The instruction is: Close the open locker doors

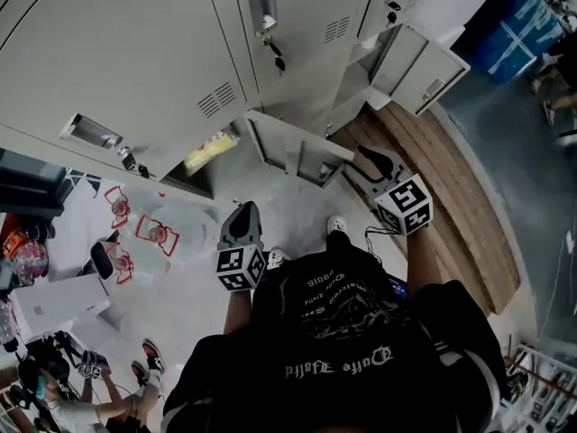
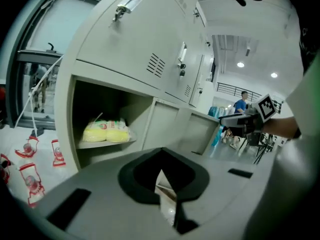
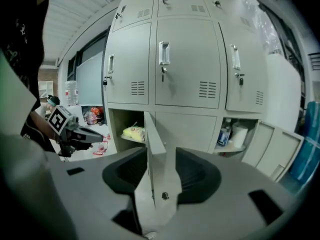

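Grey lockers (image 1: 162,52) fill the wall ahead. The lower-left locker's door (image 1: 288,147) hangs open, with a yellow packet (image 1: 212,149) on the shelf inside. My right gripper (image 1: 374,162) reaches to this door. In the right gripper view the door's free edge (image 3: 154,134) stands between the spread jaws of the right gripper (image 3: 162,169), with a gap on the right side. The lower-right locker's door (image 1: 424,66) is open too, showing a bottle and a paper roll (image 3: 235,134). My left gripper (image 1: 242,224) hangs lower, away from the lockers, its jaws together and empty (image 2: 162,164).
Clear bags with red print (image 1: 153,233) lie on the floor at left, next to a white box (image 1: 54,305). A wooden bench (image 1: 451,188) runs along the right. Another person's feet (image 1: 149,359) show at bottom left. Blue bins (image 1: 518,25) stand at far right.
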`<state>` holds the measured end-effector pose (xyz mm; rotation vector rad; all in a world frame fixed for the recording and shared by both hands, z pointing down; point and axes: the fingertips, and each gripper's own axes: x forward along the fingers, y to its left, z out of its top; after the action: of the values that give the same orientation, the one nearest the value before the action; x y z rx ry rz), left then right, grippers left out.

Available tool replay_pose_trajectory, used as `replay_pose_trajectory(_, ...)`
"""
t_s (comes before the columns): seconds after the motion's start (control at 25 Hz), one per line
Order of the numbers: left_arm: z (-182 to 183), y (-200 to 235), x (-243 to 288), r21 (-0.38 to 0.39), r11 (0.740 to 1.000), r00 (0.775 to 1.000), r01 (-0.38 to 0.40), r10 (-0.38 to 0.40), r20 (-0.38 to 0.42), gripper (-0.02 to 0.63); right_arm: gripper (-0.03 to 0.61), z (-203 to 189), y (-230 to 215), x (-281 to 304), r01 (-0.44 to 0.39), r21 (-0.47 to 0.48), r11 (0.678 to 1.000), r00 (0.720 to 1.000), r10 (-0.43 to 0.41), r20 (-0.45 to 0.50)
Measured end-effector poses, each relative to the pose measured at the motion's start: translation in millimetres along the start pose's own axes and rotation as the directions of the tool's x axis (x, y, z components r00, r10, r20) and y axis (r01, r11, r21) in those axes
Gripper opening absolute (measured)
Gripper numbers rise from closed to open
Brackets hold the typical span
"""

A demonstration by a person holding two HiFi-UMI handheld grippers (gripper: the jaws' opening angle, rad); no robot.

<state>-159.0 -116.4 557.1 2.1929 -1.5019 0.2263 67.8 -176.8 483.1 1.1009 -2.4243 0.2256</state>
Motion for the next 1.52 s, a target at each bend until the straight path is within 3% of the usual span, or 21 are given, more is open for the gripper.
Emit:
replay_pose_trajectory(0.16,-1.9,-22.6,9.7,0.028,1.000,1.000,-0.008,0.008,-0.010,0.008,0.161,-9.9,-1.8,3.7,-0.085,-0.025,0.996,0.996,0.084,-0.029)
replay_pose_trajectory(0.32,-5.9,-28.2,4.5,0.003,0.998,0.998,-0.056,0.056,-0.011,0.008,0.094,-11.3,2.4,3.9,-0.177,-0.034,0.984,0.984,0.177,-0.020)
replay_pose_trajectory(0.68,-18.5,1.6,-31.9,-0.061,0.982,0.984,-0.178,0.179,0.002,0.008,0.089,-13.5,32.2,-3.4,-0.268,-0.078,0.960,0.963,0.265,-0.052)
replay_pose_trajectory(1.08,-19.9,22.5,-63.0,-0.081,0.985,0.987,-0.155,0.158,0.037,0.008,0.092,-11.2,87.9,-4.1,-0.258,-0.075,0.963,0.966,0.257,-0.022)
replay_pose_trajectory(1.52,-34.6,67.3,-100.0,-0.079,0.985,0.988,-0.153,0.154,0.017,0.008,0.098,0.4,163.8,12.1,-0.227,-0.071,0.971,0.973,0.230,0.035)
